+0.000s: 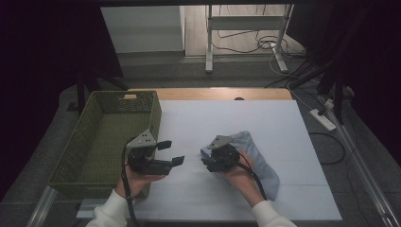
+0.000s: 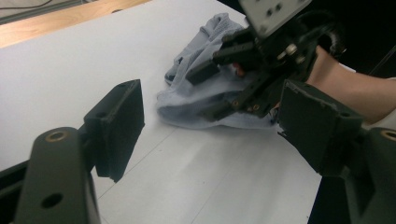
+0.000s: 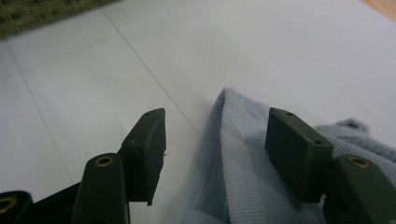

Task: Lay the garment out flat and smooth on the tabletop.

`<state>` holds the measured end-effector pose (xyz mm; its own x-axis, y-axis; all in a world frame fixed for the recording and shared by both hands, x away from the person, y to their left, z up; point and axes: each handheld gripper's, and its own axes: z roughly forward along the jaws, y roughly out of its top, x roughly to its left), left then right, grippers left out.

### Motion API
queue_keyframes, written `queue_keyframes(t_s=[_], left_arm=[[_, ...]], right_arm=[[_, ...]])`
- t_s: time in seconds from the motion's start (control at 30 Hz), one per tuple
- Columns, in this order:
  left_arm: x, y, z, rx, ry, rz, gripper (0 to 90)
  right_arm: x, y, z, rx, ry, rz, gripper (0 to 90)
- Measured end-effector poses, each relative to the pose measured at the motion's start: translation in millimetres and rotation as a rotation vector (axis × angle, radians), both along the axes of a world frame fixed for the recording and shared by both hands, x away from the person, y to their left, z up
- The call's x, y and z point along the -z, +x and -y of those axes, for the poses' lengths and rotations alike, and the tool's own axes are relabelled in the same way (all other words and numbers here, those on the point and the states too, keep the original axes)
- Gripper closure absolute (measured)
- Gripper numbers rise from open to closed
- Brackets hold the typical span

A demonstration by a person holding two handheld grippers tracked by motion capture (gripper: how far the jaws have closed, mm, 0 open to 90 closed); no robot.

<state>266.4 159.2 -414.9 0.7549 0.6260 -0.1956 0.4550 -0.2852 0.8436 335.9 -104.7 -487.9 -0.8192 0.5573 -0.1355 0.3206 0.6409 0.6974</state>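
Observation:
A light blue ribbed cloth (image 1: 257,158) lies crumpled on the white table cover, right of centre. My right gripper (image 1: 206,159) hovers low over its left edge. In the right gripper view its jaws (image 3: 215,128) stand open, with the cloth's (image 3: 247,186) folded edge between them and neither pad pressing on it. My left gripper (image 1: 171,152) is held beside the basket, open and empty, pointing right at the cloth. In the left gripper view its jaws (image 2: 215,121) frame the cloth (image 2: 187,100) and the right gripper (image 2: 205,91) beyond.
A green woven basket (image 1: 101,142) stands at the table's left, with its corner (image 3: 42,11) at the top left of the right gripper view. The white table cover (image 1: 265,123) spreads behind the cloth, with a wooden edge (image 1: 222,93) at the back. Beyond are a floor with cables and a stand.

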Motion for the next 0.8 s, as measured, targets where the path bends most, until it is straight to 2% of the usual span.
queue_keyframes(t_s=[0.23, 0.33, 0.5, 0.63, 0.8], left_arm=[[0.0, -0.1, -0.1, -0.001, -0.001, 0.001, 23.8], [0.3, -0.2, 0.3, -0.001, -0.001, 0.000, 23.7], [0.0, -0.4, -0.3, -0.004, -0.003, 0.001, 23.7], [0.5, -0.2, -0.5, -0.005, -0.004, -0.001, 23.7], [0.8, 0.0, -0.7, -0.005, -0.004, -0.001, 23.7]], right_arm=[[9.9, 2.7, -2.6, 0.014, -0.038, -0.019, 38.2], [18.2, 5.3, -4.2, 0.021, -0.063, -0.050, 38.0], [23.9, 9.1, -4.0, 0.032, -0.065, -0.072, 38.0], [27.6, 10.8, -5.8, 0.043, -0.083, -0.075, 38.3], [31.1, 13.3, -7.1, 0.057, -0.099, -0.065, 45.2]])
